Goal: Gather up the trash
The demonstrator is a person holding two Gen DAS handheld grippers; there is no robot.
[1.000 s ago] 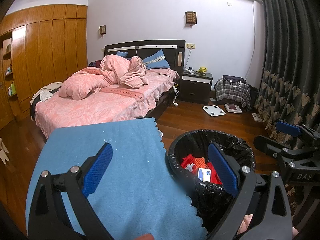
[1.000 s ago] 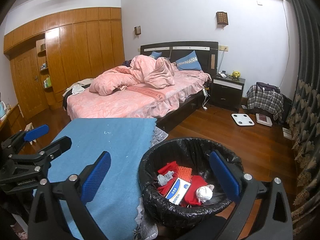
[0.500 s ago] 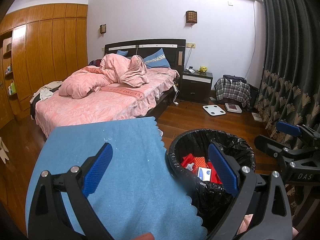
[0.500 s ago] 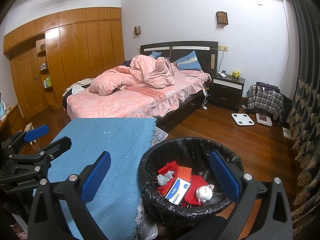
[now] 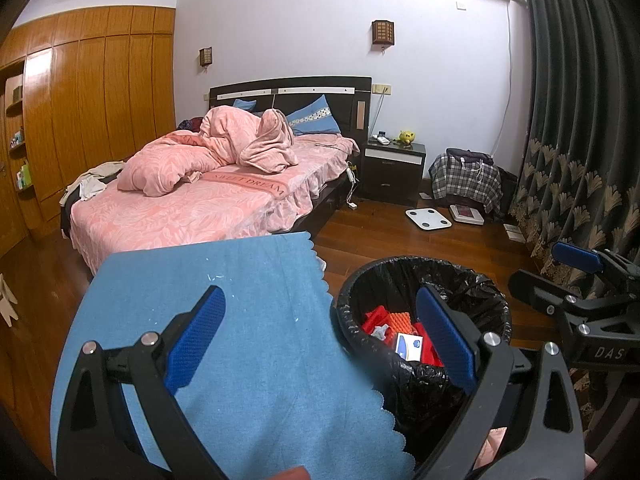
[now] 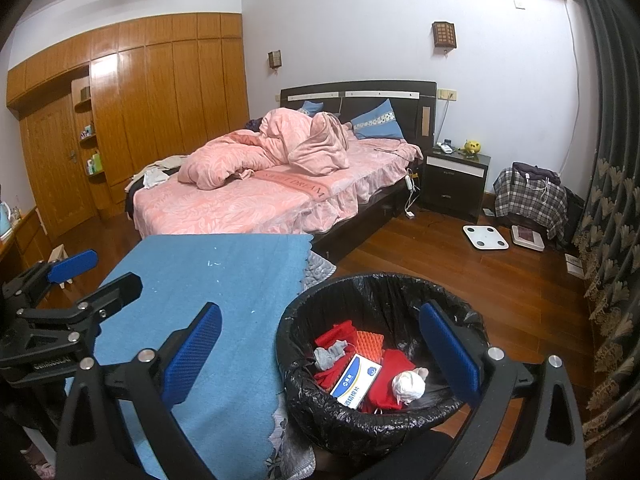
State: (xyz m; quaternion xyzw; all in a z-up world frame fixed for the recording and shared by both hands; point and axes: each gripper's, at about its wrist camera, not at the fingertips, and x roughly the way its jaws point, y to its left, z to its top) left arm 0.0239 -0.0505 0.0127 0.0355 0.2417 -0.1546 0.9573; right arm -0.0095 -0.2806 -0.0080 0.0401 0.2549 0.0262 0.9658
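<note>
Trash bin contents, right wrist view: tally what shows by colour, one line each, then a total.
In the black-lined trash bin:
Red: 2, a red piece at the back and a red piece at the front
Orange: 1, ridged orange piece
Grey: 1, crumpled grey scrap
White: 1, white paper wad
White and blue: 1, small carton
Total: 6 visible; anything underneath is hidden.

Bin [image 6: 320, 412] base hidden below frame edge; blue box [image 6: 356, 380] print too small to read; bench [image 5: 248, 320] near edge cut off.
</note>
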